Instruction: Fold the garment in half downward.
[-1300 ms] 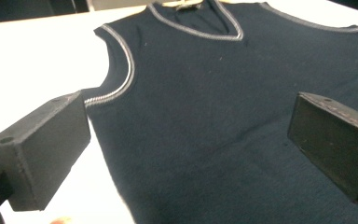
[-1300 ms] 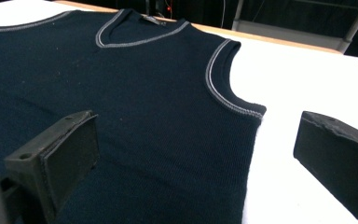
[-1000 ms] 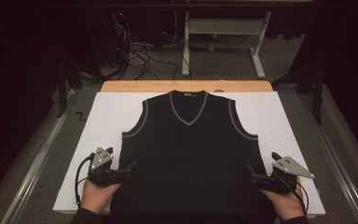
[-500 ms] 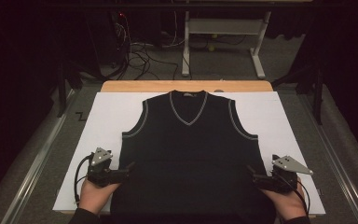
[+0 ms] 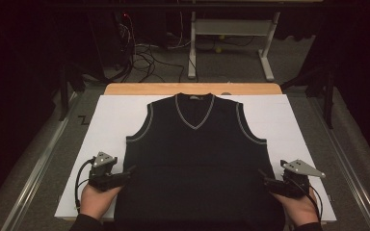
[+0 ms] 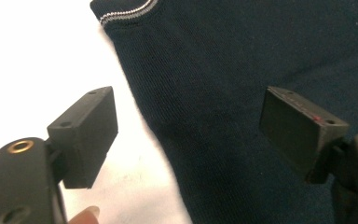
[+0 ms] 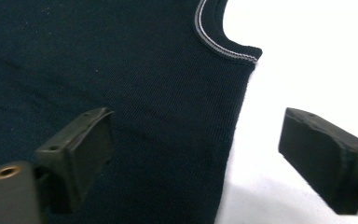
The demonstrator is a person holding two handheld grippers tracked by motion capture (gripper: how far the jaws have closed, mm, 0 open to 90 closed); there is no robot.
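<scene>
Two grippers worked the dark sleeveless vest, which lay flat and face up on the white sheet with its V-neck toward the far edge of the table. The left gripper sat at the vest's left side seam, below the armhole; the right gripper sat at the matching spot on the right side seam. Both hands stayed at these seams over the last second, with no visible shift against the vest.

The change was in the jaws: both pairs had just been closing from their widest. In the left gripper view, the left gripper straddled the vest's edge, one jaw over the sheet and one over the knit, a clear gap remaining and no pad pressing cloth. The right gripper in its own view stood likewise, jaws apart across the seam.

Judgement: a two-sided pinch of the side seams was beginning, probably to lift or fold the vest. Neither edge was yet gripped.
</scene>
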